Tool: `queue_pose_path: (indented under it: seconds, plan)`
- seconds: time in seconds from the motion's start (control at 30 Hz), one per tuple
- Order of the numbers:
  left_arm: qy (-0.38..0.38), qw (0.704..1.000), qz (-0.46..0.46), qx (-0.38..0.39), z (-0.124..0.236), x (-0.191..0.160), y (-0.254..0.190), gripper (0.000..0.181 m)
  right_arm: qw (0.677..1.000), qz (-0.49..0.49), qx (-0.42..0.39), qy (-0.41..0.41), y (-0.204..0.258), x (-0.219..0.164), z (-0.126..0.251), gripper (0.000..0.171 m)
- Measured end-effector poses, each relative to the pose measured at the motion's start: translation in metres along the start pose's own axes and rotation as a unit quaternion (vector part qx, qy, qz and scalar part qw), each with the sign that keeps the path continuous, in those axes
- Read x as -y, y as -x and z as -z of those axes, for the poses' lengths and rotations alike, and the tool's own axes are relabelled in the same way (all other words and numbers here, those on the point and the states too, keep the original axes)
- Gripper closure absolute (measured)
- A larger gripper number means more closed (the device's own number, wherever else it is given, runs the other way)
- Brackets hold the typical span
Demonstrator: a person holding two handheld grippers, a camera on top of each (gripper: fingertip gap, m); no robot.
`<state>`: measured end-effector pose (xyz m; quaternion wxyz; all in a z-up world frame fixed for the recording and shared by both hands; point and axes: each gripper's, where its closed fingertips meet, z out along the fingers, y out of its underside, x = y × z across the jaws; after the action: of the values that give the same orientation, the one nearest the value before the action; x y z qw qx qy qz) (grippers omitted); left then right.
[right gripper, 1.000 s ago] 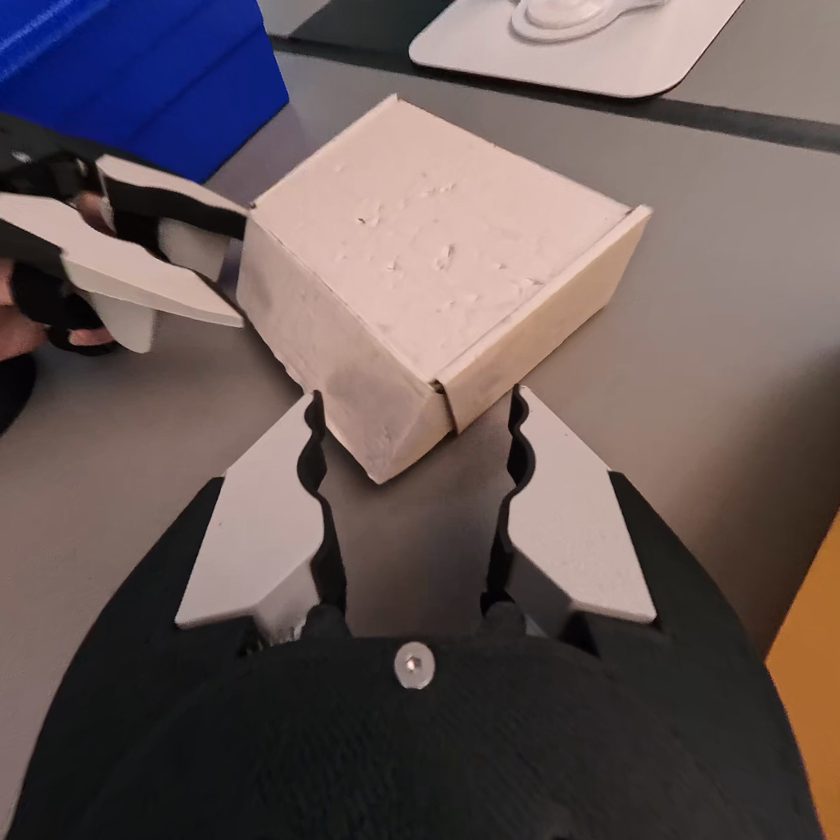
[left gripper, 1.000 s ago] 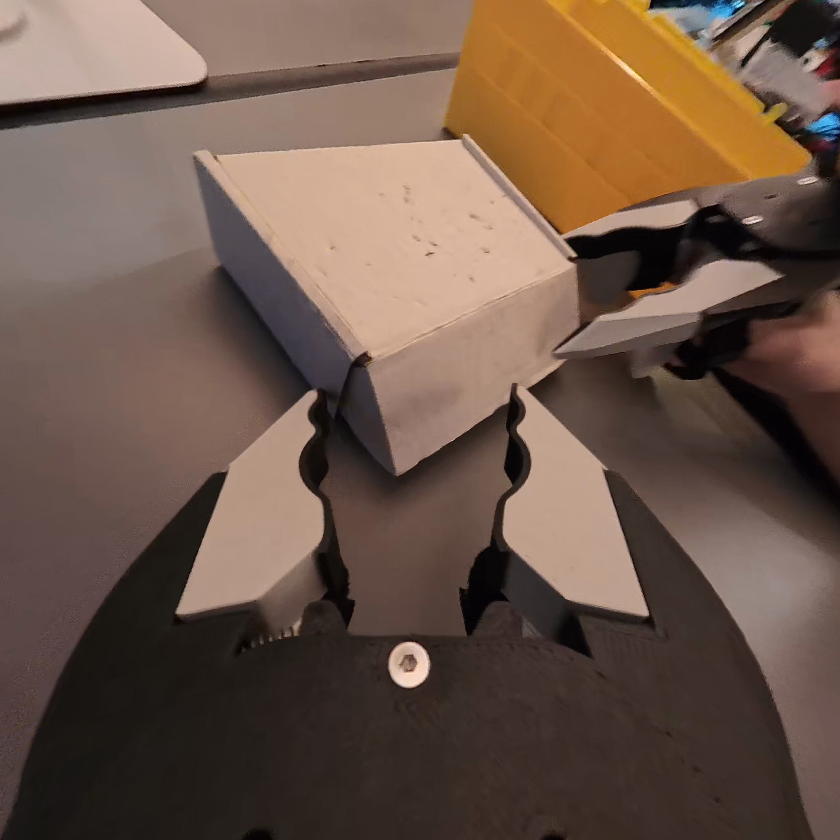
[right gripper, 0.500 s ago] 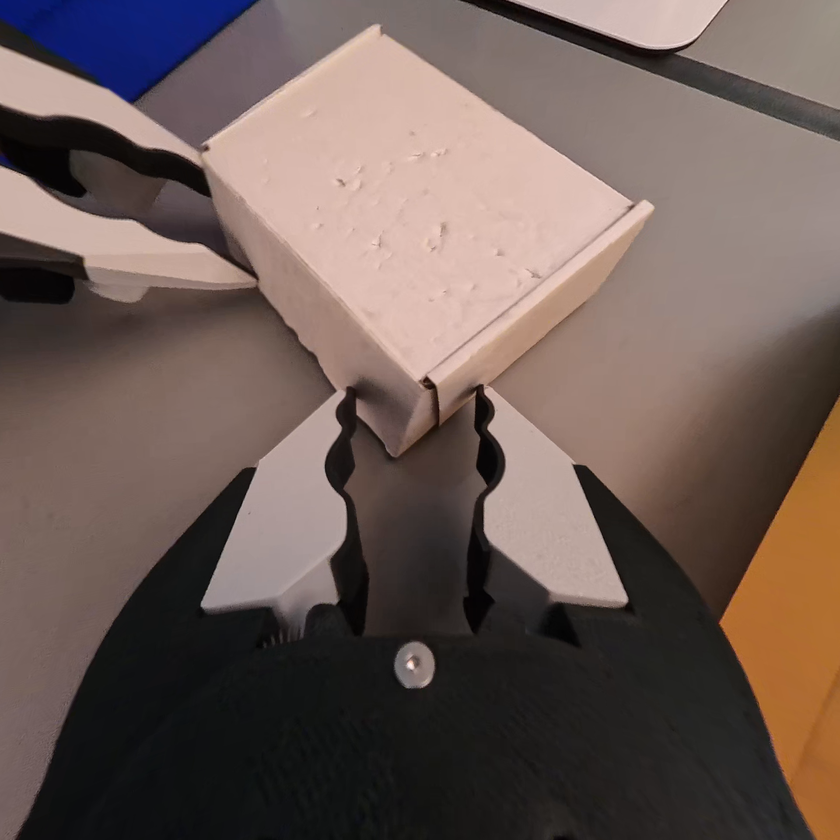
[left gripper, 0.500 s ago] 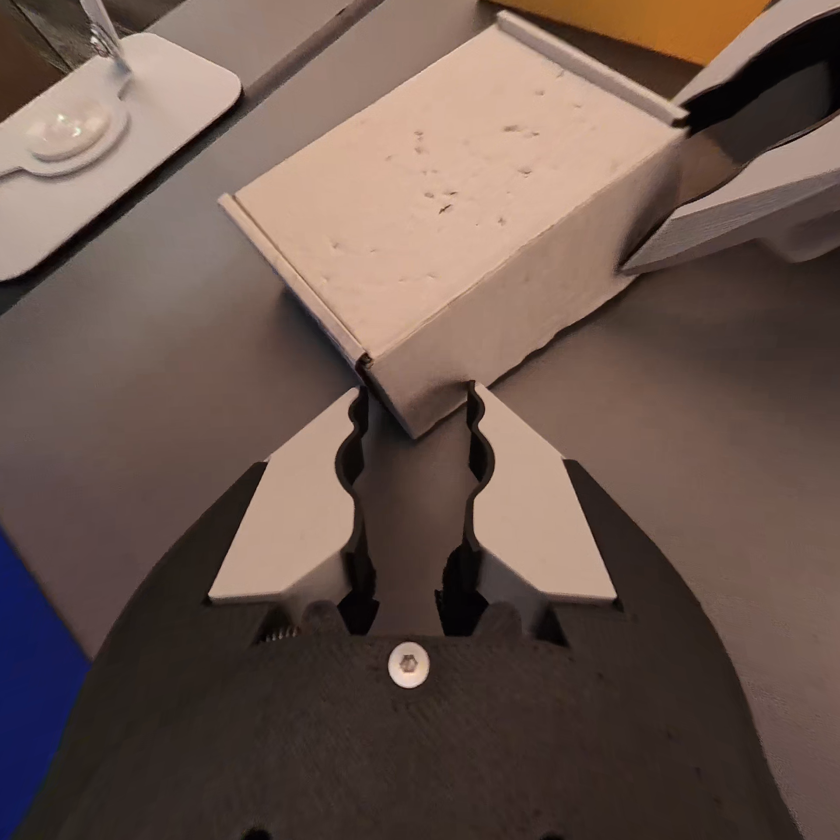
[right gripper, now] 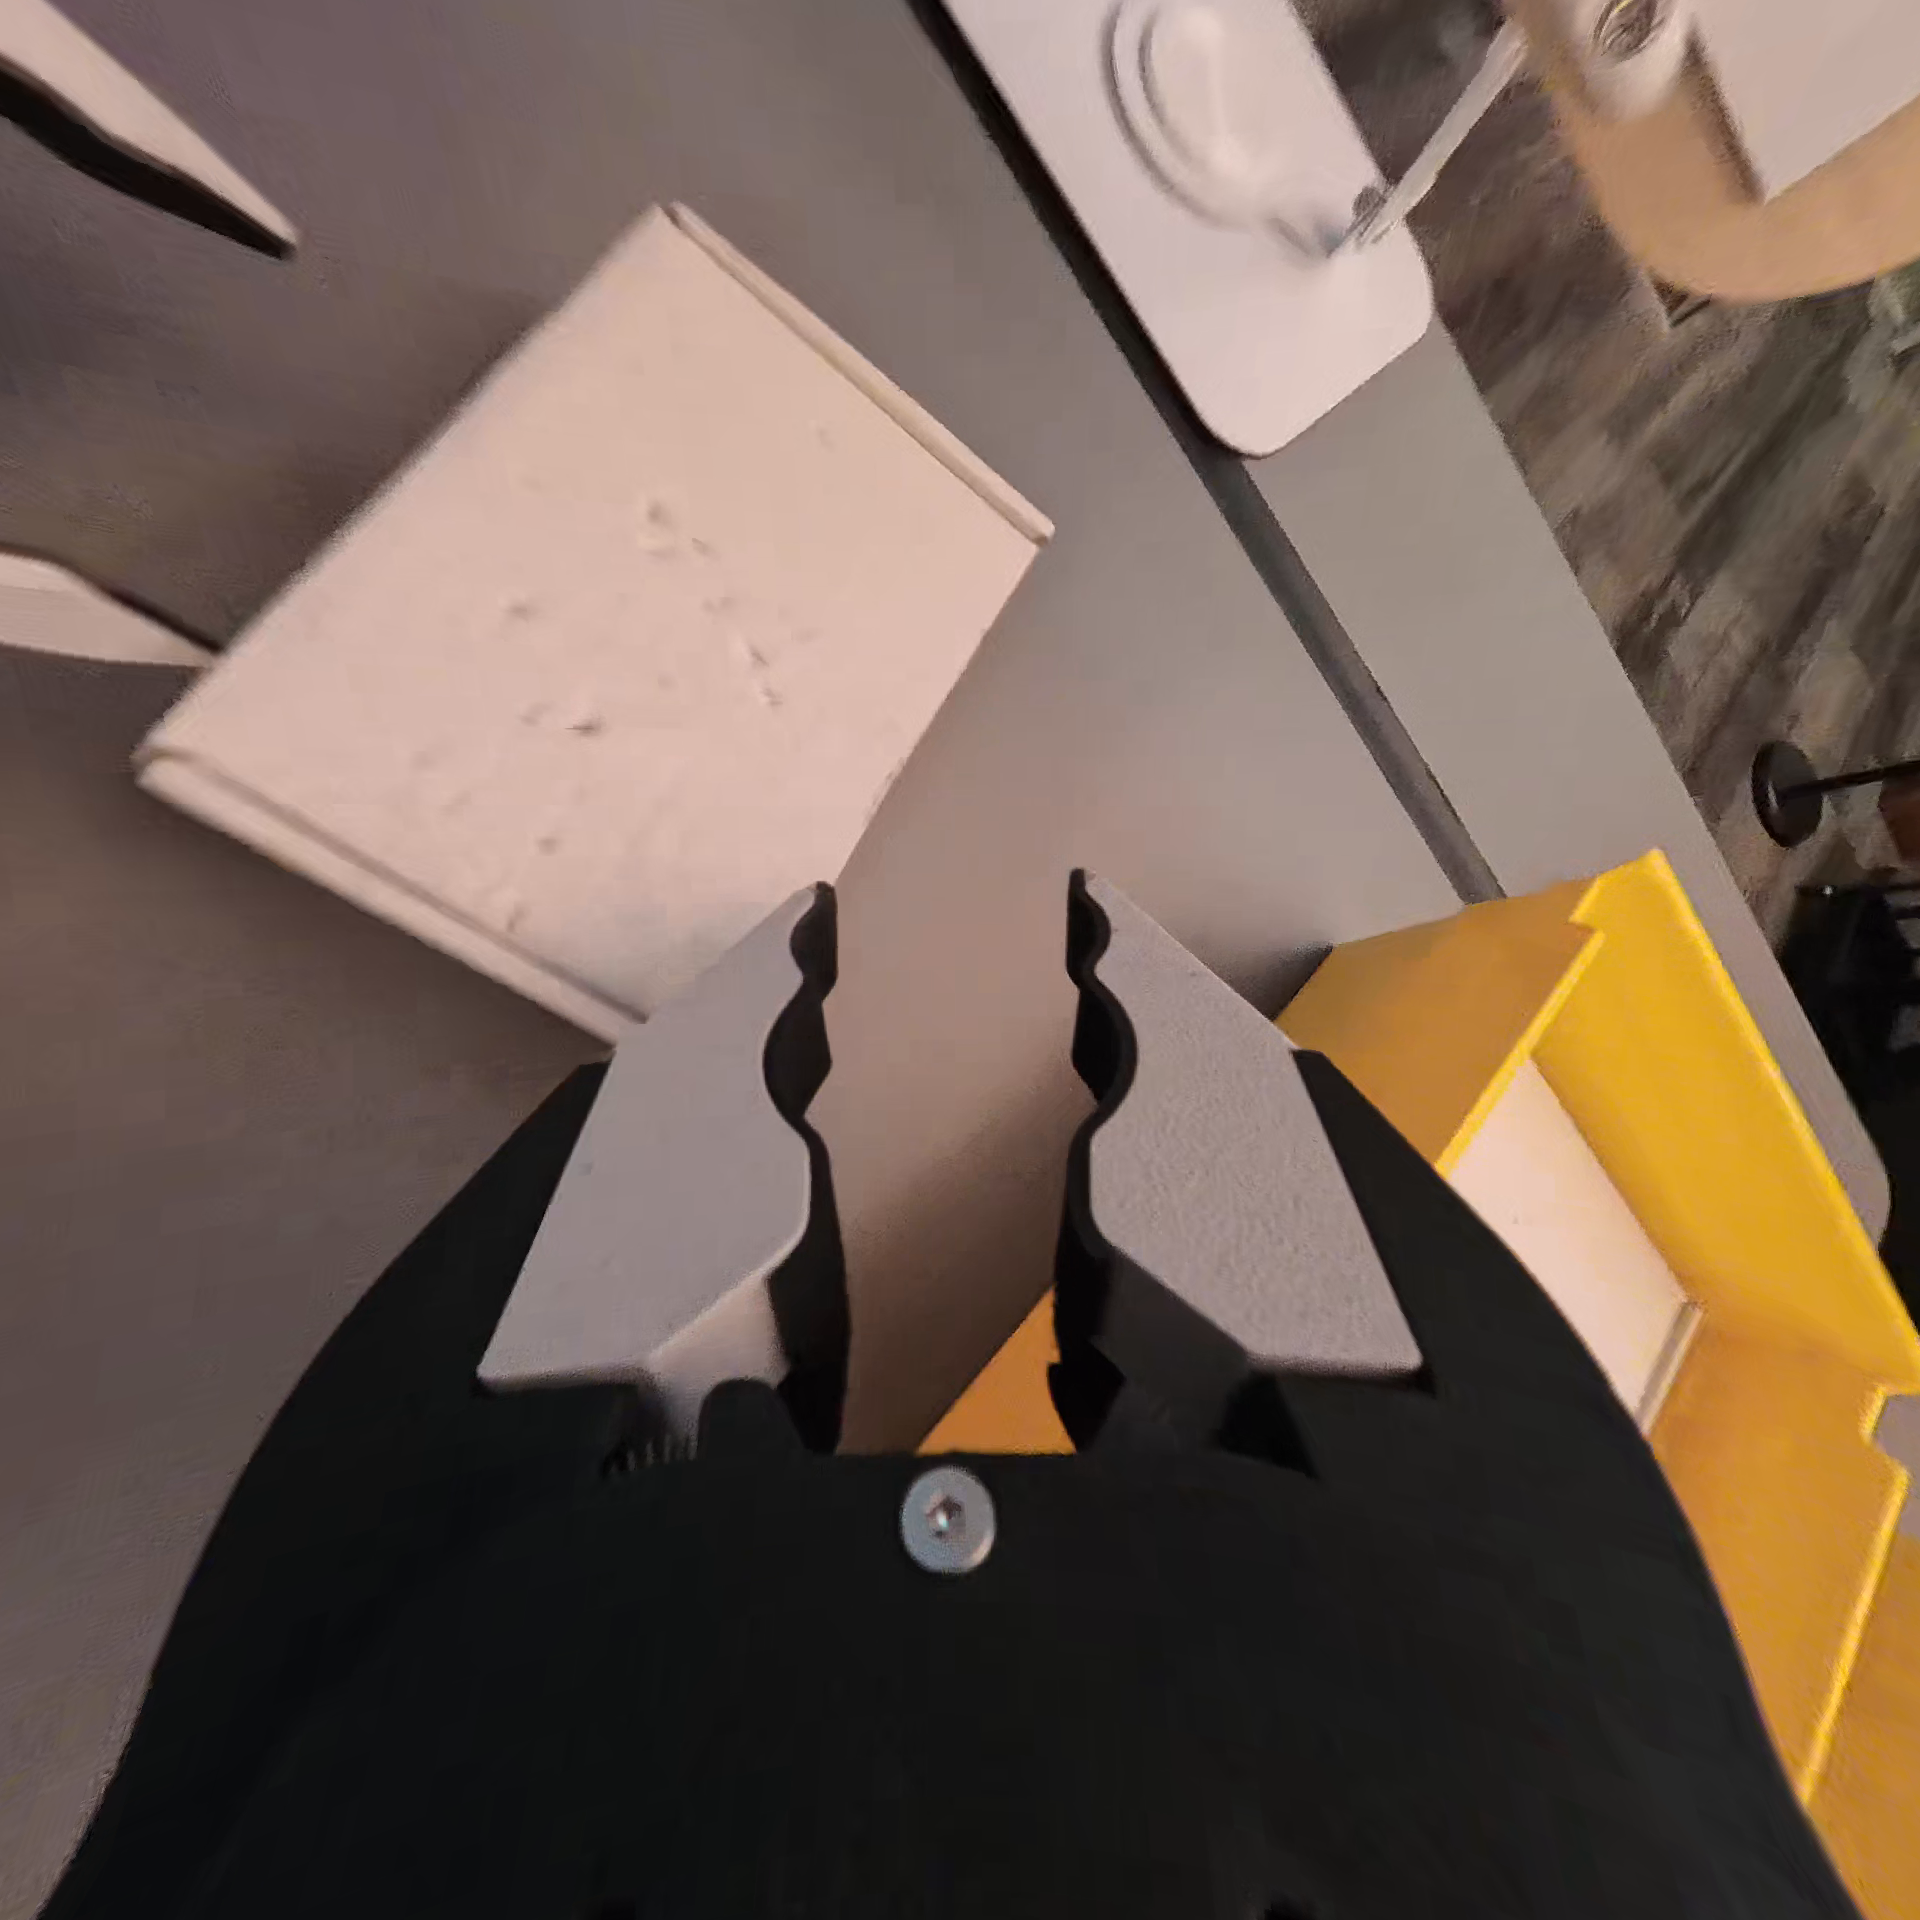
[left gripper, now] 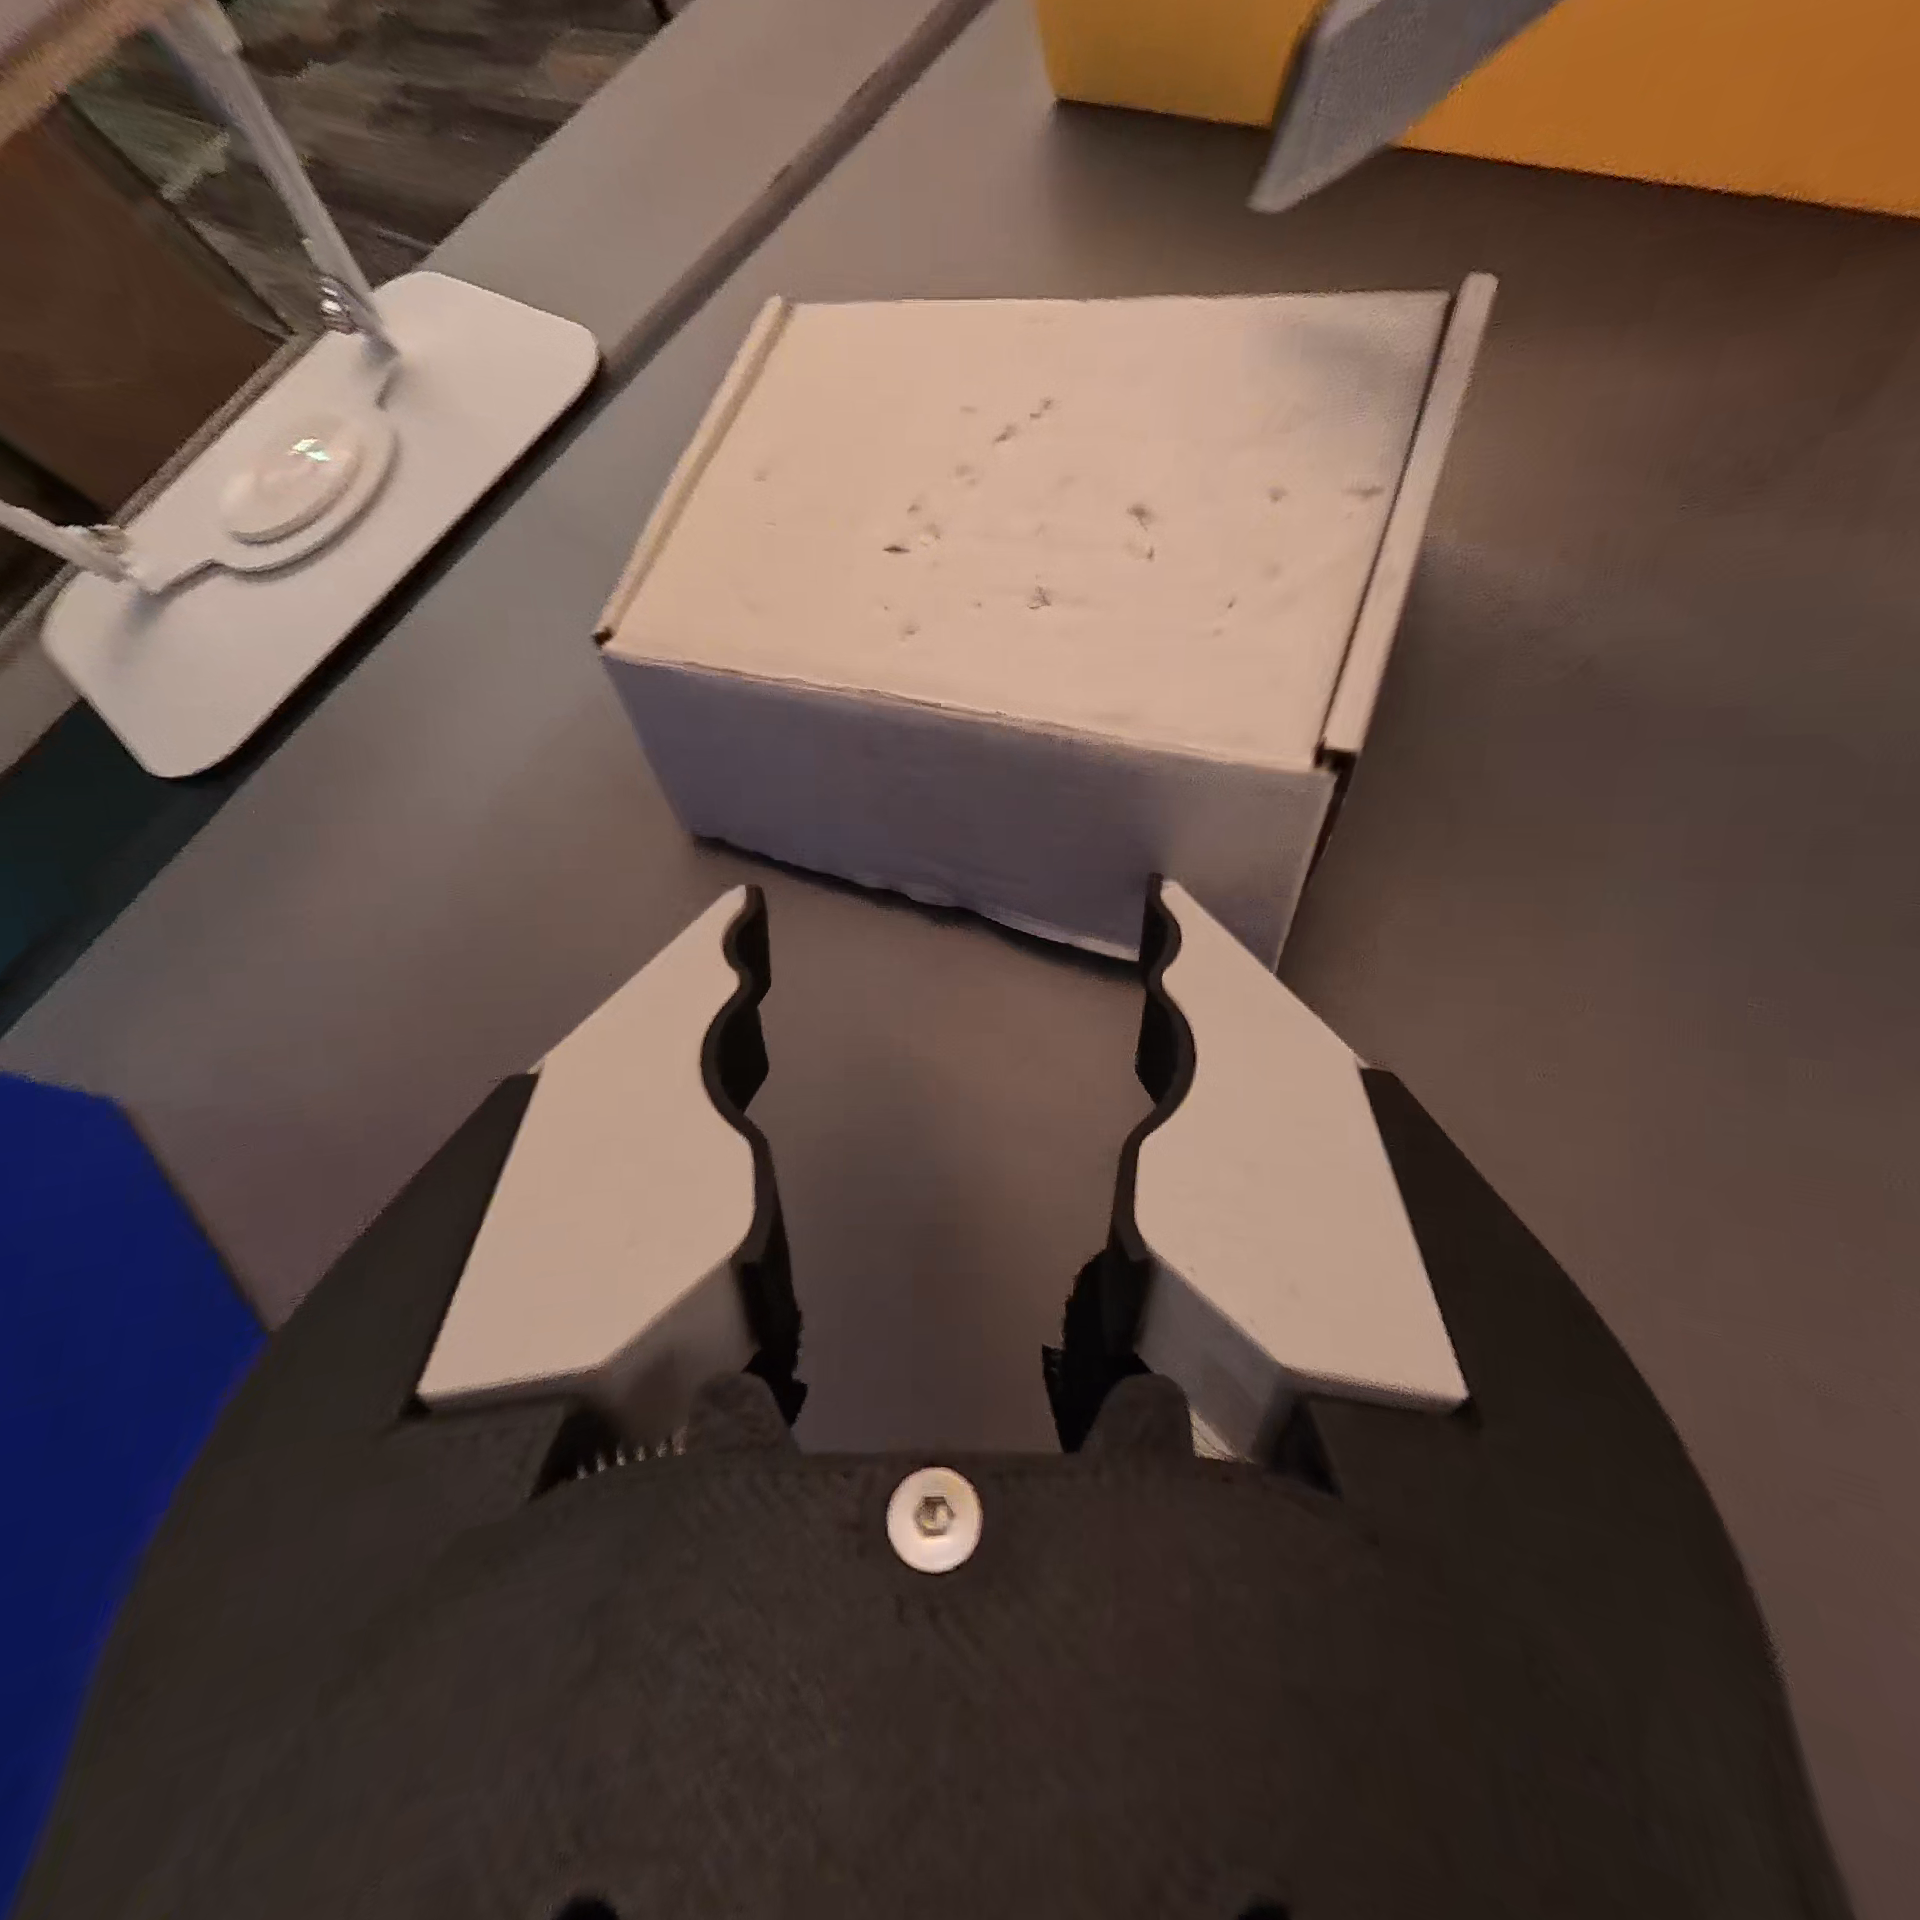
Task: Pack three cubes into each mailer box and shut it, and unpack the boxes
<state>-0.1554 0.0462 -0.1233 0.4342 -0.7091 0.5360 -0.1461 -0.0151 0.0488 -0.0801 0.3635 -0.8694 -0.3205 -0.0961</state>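
Observation:
A closed white mailer box lies flat on the dark grey table, and no cubes show. My left gripper is open and empty, its tips just short of the box's near side wall. My right gripper is open and empty and held above the table, between the box and a yellow bin. The right gripper's finger shows at the top of the left wrist view. The left gripper's fingers show at the upper left of the right wrist view, apart from the box.
A yellow bin stands right of the box and holds a white box; it also shows in the left wrist view. A blue bin is at the near left. A white stand base sits near the table's far edge.
Both grippers were closing on opposite corners of the box; both have now opened wider and drawn back. The box lies flat and turned. The right gripper has risen and swung towards the yellow bin.

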Motion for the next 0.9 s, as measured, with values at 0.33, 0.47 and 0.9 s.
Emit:
queue_pose_path:
  seconds: [0.33,0.47,0.9]
  plan:
    - [0.030,0.997,0.007,-0.076,-0.011,-0.011,-0.009,0.080,1.000,0.017,-0.004,0.009,-0.009,0.004,-0.020,0.150]
    - [0.000,0.997,0.002,-0.080,-0.009,0.002,-0.003,0.079,0.998,0.034,0.021,0.042,-0.004,-0.004,-0.037,0.139]
    - [0.073,0.966,-0.086,-0.234,0.043,-0.035,-0.072,0.062,0.954,0.094,0.278,0.063,0.111,-0.052,0.019,0.164]
